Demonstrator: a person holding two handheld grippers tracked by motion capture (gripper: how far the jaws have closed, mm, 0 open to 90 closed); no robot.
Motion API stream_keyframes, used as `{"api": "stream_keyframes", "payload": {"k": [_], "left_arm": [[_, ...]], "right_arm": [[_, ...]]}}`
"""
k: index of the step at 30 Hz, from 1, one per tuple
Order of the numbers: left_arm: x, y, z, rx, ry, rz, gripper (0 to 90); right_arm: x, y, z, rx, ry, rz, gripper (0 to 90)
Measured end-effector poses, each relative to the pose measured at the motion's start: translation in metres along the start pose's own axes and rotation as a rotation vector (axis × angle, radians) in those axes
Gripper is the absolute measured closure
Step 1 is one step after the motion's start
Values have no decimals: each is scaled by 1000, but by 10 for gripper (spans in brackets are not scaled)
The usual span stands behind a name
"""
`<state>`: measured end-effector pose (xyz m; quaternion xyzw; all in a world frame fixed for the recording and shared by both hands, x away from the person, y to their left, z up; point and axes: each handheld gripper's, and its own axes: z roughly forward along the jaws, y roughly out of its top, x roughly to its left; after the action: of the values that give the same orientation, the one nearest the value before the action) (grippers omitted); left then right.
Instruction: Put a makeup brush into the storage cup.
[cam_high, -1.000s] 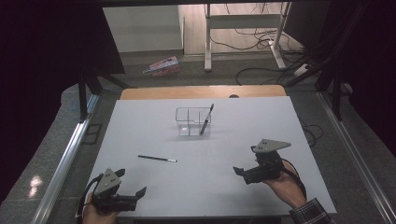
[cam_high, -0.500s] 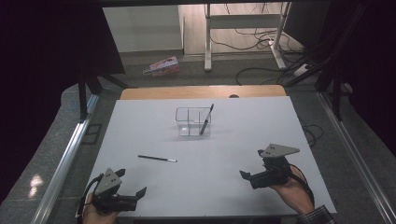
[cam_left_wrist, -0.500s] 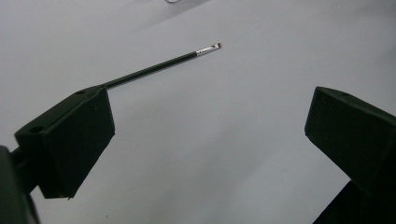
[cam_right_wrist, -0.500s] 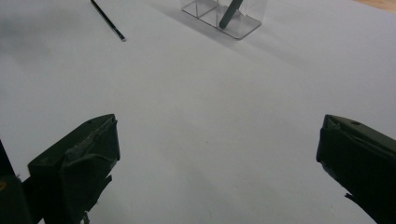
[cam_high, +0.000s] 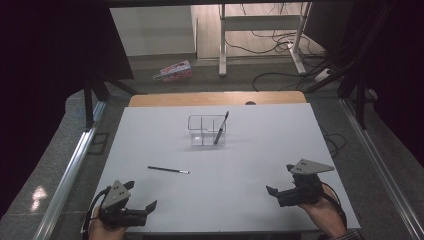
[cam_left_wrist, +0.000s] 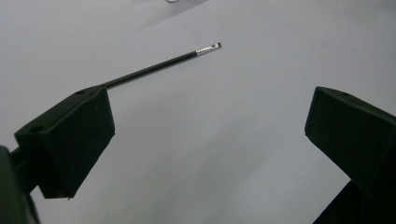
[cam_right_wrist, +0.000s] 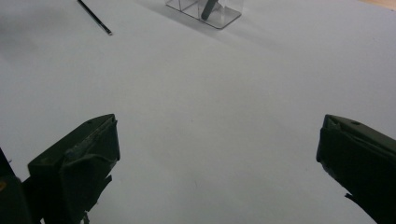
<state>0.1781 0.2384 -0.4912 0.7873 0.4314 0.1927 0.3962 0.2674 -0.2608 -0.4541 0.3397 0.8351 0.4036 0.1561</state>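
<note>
Looking at this, the job in hand seems to be getting the loose black pen (cam_high: 168, 170) into the clear organizer (cam_high: 206, 131) where another pen (cam_high: 221, 128) already stands leaning in one compartment.

Both claws are released, jaws spread wide with nothing between them. The left claw (cam_high: 140, 210) sits low at the near edge of the white surface (cam_high: 260, 150), and the right claw (cam_high: 280, 192) is off on the other side.

The key bit: the loose pen lies flat just ahead of the left claw and a touch toward the middle, well apart from the right one. So the left hand is clearly nearer. In the left gripper view the pen (cam_left_wrist: 159, 63) runs out from behind the left-hand jaw, silver tip pointing away up and to the right, so its long axis lies slantwise rather than straight across the gap. I'd guess the claw needs to go forward and twist a little so the jaws straddle the barrel crosswise.

The organizer is farther out beyond the pen, roughly mid-surface, and in the right gripper view it (cam_right_wrist: 205, 11) shows far ahead.
</note>
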Motion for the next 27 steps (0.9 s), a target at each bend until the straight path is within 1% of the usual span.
{"api": "stream_keyframes", "payload": {"k": [9, 14, 22, 27], "left_arm": [[0, 0, 0, 0, 0, 1, 20], [0, 0, 0, -1, 1, 2, 20], [-1, 0, 0, 1, 3, 9, 27], [-1, 0, 0, 0, 2, 5, 25]], "right_arm": [[-3, -10, -8, 1, -21, 11, 0], [-4, -17, -13, 8, -44, 10, 0], [-8, -29, -21, 17, -72, 30, 0], [-10, -35, -24, 30, -79, 42, 0]]}}
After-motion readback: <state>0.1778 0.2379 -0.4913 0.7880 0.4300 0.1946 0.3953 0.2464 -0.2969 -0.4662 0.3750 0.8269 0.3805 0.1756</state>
